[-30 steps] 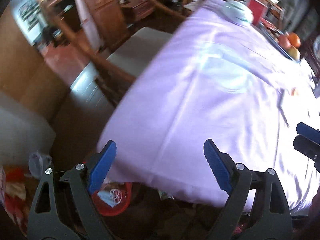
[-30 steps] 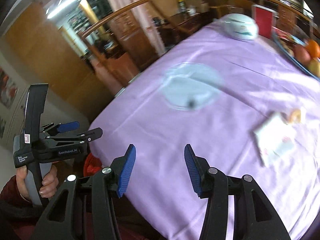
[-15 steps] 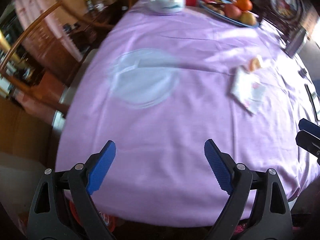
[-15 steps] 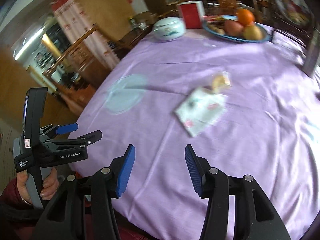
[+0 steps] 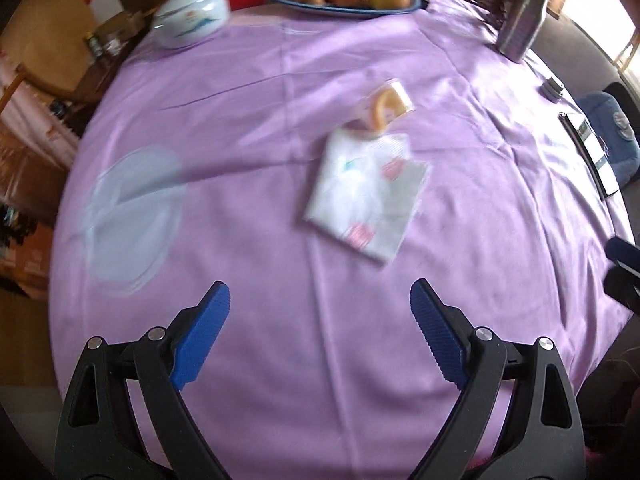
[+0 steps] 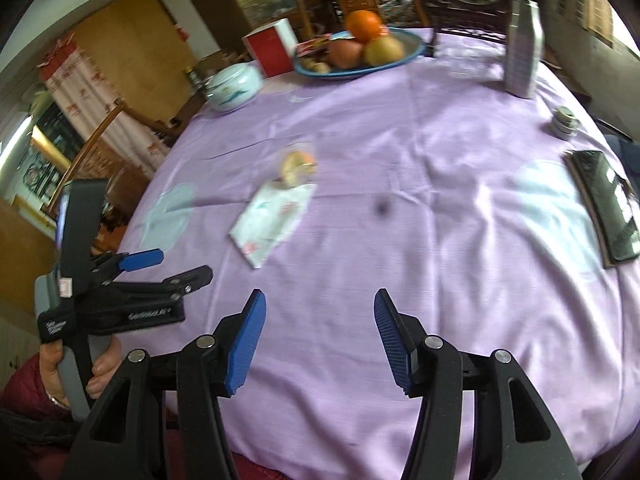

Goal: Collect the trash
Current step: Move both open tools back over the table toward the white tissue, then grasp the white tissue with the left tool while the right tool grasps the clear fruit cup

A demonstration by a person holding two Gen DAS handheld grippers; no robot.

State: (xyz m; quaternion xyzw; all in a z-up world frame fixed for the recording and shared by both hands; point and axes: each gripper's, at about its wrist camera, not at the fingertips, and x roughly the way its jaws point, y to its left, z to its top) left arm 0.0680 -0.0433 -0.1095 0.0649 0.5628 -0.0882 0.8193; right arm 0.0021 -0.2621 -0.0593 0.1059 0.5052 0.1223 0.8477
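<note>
A white printed paper napkin (image 5: 366, 194) (image 6: 274, 218) lies flat on the purple tablecloth (image 5: 256, 128) (image 6: 420, 208), mid-table. At its far edge sits a small clear wrapper holding an orange-beige snack (image 5: 386, 106) (image 6: 298, 164). My left gripper (image 5: 320, 334) hovers over the near part of the table, open and empty, short of the napkin. My right gripper (image 6: 320, 340) is also above the near edge, its jaws opening with nothing between them. The left gripper (image 6: 176, 268) shows in the right wrist view, held by a hand (image 6: 100, 368).
A blue fruit plate (image 6: 360, 56), a white lidded bowl (image 5: 190, 18) (image 6: 232, 86), a red box (image 6: 270, 50) and a metal bottle (image 6: 522, 46) stand at the far side. A phone (image 6: 606, 210) and a small cap (image 6: 564, 122) lie at the right.
Both views swung from the table's left edge and the floor bin toward mid-table. The napkin and wrapper came into the left view, nearer both grippers. The right jaws stand a little wider.
</note>
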